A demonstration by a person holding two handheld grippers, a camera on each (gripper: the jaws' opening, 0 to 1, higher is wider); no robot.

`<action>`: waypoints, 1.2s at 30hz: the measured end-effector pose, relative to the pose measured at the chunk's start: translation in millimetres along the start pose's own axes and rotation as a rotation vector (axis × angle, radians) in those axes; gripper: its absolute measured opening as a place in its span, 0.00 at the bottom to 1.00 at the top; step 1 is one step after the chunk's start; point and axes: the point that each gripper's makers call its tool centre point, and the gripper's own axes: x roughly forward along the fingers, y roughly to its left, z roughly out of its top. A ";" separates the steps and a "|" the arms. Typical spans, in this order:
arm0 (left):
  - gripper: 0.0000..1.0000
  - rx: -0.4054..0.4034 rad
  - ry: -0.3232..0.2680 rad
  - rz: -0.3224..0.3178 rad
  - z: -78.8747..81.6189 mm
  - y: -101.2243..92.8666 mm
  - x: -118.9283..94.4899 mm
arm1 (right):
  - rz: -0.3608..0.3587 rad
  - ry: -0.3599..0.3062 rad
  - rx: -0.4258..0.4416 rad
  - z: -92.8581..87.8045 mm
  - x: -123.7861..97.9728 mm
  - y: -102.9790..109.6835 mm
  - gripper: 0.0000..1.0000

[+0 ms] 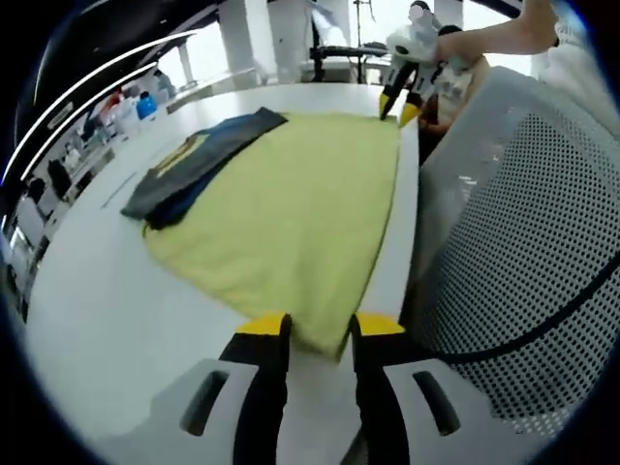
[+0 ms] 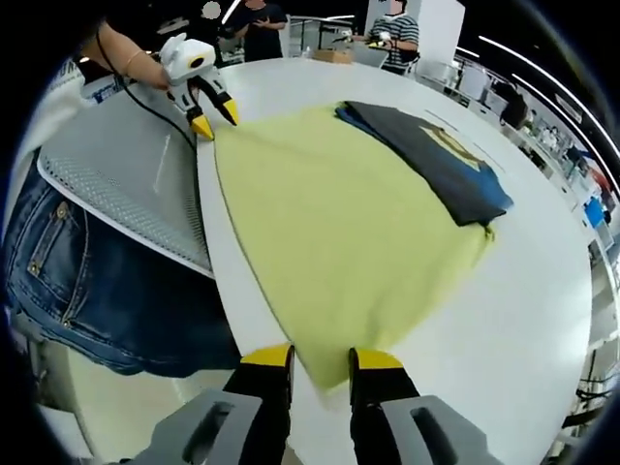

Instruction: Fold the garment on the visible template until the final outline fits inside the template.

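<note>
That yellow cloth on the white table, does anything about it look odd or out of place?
A folded dark grey and blue garment lies on the yellow cloth at its far edge, partly overhanging onto the round white table. Otherwise the cloth lies flat; nothing looks spilled or damaged.

A cloth (image 1: 291, 223) is lying spread on the table (image 1: 107, 320), reaching to its near edge. A folded garment (image 1: 199, 160) is resting on the cloth's far side, away from that edge. The left gripper (image 1: 320, 334) and right gripper (image 2: 320, 373) are sitting at the cloth's two near-edge corners.
</note>
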 end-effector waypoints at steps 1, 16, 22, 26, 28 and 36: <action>0.20 0.003 0.000 -0.002 0.1 0.2 0.2 | 0.006 0.002 0.001 -0.4 0.2 0.2 0.14; 0.02 0.014 0.012 0.024 2.1 5.8 6.0 | 0.007 -0.001 -0.001 1.5 2.1 -8.4 0.00; 0.01 0.011 0.031 0.023 0.4 6.2 5.7 | 0.018 -0.003 0.004 1.5 1.5 -5.8 0.00; 0.00 -0.006 0.029 0.014 -0.3 4.1 1.7 | 0.023 -0.012 0.019 3.1 -0.2 -3.2 0.00; 0.00 -0.014 0.029 0.016 -0.7 4.1 -1.2 | 0.032 -0.017 0.025 4.3 -1.4 0.4 0.00; 0.00 -0.087 0.024 -0.001 -2.3 -2.8 -13.6 | 0.061 -0.036 0.060 5.8 -7.2 15.7 0.00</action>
